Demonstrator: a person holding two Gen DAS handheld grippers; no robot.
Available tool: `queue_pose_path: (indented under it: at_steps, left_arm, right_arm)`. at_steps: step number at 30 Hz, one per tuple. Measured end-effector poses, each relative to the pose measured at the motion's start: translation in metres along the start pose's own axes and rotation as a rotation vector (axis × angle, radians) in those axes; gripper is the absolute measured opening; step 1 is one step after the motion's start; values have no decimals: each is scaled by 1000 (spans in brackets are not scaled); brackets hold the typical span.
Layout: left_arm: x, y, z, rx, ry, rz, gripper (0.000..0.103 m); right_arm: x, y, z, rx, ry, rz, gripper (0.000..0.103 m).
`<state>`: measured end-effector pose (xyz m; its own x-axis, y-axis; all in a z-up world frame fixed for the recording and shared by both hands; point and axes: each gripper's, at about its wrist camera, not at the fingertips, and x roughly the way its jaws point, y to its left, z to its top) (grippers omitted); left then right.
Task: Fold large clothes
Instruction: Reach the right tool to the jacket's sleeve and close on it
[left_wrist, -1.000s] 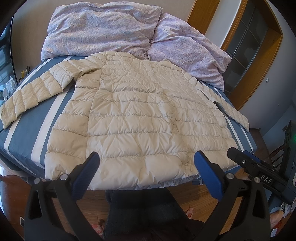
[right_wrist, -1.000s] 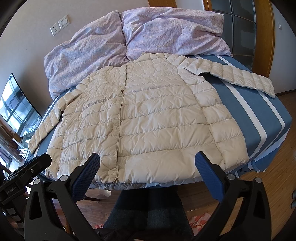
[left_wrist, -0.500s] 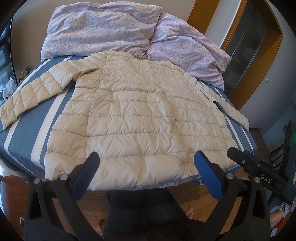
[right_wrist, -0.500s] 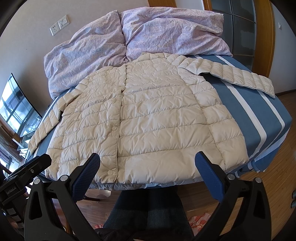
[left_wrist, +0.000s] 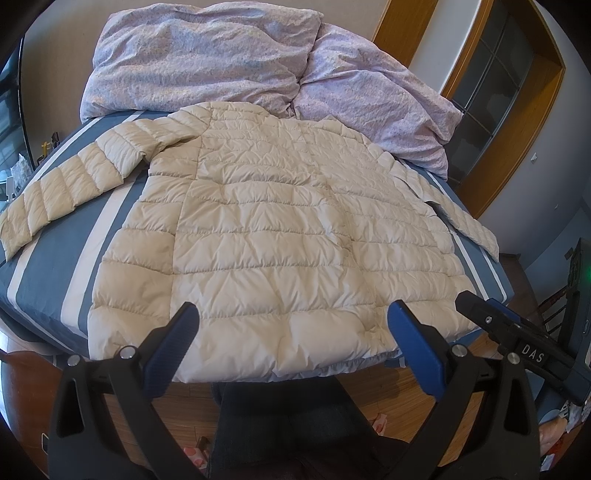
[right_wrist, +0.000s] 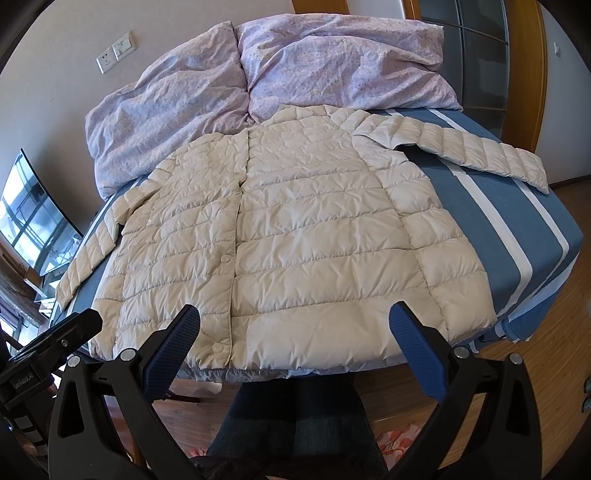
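Left wrist view: cream quilted down jacket (left_wrist: 280, 236) lies flat, frame centre, on blue-striped bed (left_wrist: 48, 280). Left gripper (left_wrist: 291, 332) and right gripper (right_wrist: 293, 332) gape, empty. I judge it light, puffy, slippery; pinch hem corners.

Soft daylight, even brightness, sharp focus, strong fisheye bending, dark vignetted corners

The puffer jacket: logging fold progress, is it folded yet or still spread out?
Spread out. The puffer jacket lies flat, front up, on the striped bed, both sleeves extended sideways, nothing folded over.
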<state>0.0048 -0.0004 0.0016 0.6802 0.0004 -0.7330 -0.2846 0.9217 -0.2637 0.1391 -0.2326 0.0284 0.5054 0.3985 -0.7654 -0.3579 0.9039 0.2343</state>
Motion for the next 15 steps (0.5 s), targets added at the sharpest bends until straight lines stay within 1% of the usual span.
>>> queue_pose_path:
  at_steps: [7, 15]
  left_arm:
    - [16, 2, 10, 5, 17, 12, 101]
    - [48, 6, 33, 8, 41, 47, 101]
  right_arm:
    - [18, -10, 12, 25, 14, -13, 102]
    - [40, -27, 32, 59, 15, -52, 102]
